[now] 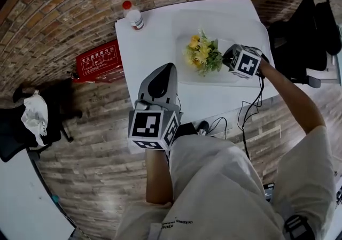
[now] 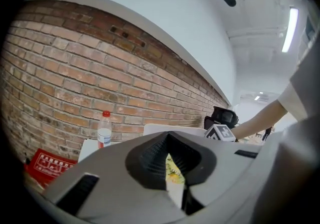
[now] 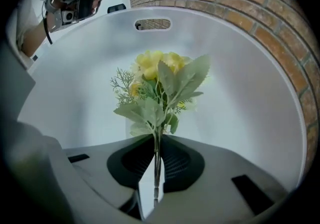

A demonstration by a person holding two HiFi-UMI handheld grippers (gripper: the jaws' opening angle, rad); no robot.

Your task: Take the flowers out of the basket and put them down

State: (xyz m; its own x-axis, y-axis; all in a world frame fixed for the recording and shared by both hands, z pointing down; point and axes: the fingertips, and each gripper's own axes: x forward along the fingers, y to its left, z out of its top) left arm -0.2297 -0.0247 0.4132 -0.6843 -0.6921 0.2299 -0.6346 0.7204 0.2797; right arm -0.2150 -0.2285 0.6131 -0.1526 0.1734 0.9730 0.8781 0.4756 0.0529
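A small bunch of yellow flowers [image 1: 203, 54] with green leaves hangs over the white plastic basket [image 1: 187, 76] on the white table [image 1: 155, 41]. My right gripper [image 1: 227, 57] points steeply down and is shut on the stems. In the right gripper view the flowers [image 3: 160, 83] stand up from the right gripper [image 3: 156, 140], with the basket's wall [image 3: 240, 93] and handle slot behind them. My left gripper [image 1: 163, 79] hovers over the table's near edge, to the left of the basket, shut and empty. Through the left gripper [image 2: 167, 150] a sliver of the flowers [image 2: 172, 168] shows.
A clear bottle [image 1: 133, 15] with a red cap stands at the table's far left corner. A red sign [image 1: 99, 60] leans on the brick wall. Black chairs [image 1: 304, 36] stand to the right, and cables [image 1: 246, 116] hang off the near edge.
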